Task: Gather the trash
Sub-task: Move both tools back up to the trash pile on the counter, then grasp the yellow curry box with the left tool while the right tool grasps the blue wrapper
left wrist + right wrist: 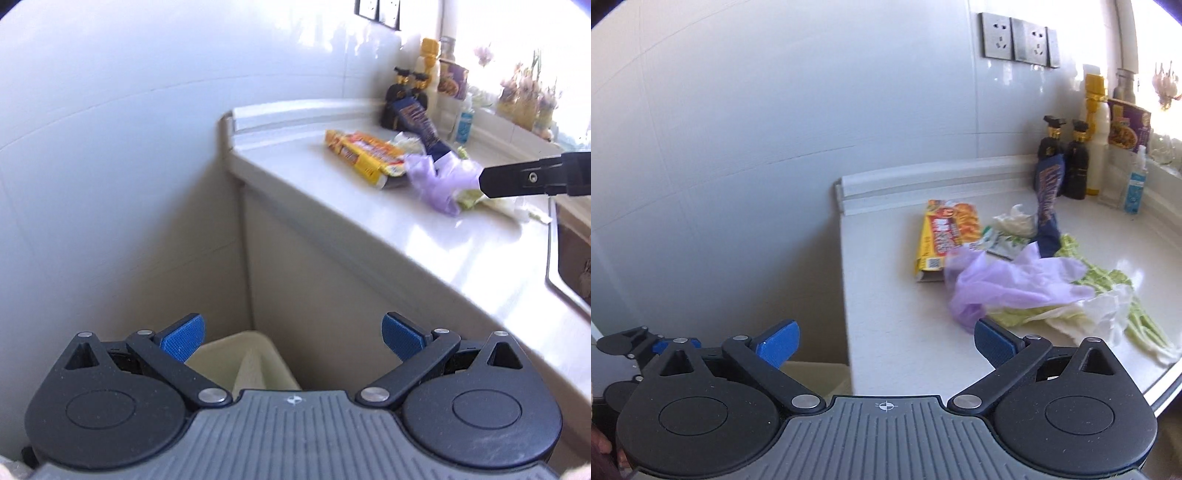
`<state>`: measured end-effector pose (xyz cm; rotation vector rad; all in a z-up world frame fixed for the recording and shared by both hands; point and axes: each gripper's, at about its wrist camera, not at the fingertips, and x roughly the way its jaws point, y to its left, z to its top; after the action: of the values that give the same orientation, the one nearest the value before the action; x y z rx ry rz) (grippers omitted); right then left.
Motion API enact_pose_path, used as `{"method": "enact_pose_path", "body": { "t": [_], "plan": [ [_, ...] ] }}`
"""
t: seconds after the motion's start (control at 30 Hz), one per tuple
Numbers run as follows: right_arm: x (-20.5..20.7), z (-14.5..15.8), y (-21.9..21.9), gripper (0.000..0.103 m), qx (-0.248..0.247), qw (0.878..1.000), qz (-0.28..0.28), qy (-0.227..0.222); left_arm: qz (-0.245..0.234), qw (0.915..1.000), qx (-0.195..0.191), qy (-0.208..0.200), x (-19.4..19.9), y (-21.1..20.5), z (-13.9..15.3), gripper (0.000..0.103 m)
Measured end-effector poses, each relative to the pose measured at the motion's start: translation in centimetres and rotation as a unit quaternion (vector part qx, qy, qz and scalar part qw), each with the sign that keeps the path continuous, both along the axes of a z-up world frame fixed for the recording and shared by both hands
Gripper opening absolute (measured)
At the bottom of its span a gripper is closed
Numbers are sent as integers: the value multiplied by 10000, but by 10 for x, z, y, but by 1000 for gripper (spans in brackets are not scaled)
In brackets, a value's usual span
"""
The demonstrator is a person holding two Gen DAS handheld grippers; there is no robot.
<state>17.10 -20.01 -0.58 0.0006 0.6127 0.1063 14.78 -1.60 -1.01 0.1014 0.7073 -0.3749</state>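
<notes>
On the tabletop [905, 332], a food box [945, 236] lies left of a crumpled glove [1008, 284], which rests on cabbage leaves [1108, 295]. Bottles [1075, 162] stand far behind, against the wall. A bin [255, 362] sits below the tabletop's left end.

Yellow box [943, 236]: red banner with print, QR code on its side, neither legible. Blue wrapper [1048, 199]: large lettering, possibly a brand name, too blurred to read
</notes>
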Motion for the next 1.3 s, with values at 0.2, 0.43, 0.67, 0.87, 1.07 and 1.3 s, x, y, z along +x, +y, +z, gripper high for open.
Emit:
{"method": "enact_pose_path", "body": {
  "t": [0.2, 0.43, 0.67, 0.87, 1.07, 1.3],
  "plan": [
    [9, 15, -55, 103, -24, 9989, -453, -155, -39, 9997, -172, -172, 29, -36, 15, 103],
    [51, 19, -109, 103, 103, 9951, -955, -226, 146, 9991, -404, -23, 91, -79, 30, 103],
    [105, 17, -150, 103, 519, 9912, -1205, -179, 440, 9984, -276, 235, 144, -122, 27, 103],
    [147, 5, -170, 102, 857, 9869, -1366, 23, 566, 9975, 82, 427, 173, -154, 18, 102],
    [176, -13, -183, 95, 1248, 9802, -1536, 83, 739, 9945, 368, 641, 188, -171, 12, 101],
    [200, -29, -188, 66, 1533, 9732, -1702, 213, 945, 9894, 387, 1037, 196, -182, 1, 90]
  ]
}}
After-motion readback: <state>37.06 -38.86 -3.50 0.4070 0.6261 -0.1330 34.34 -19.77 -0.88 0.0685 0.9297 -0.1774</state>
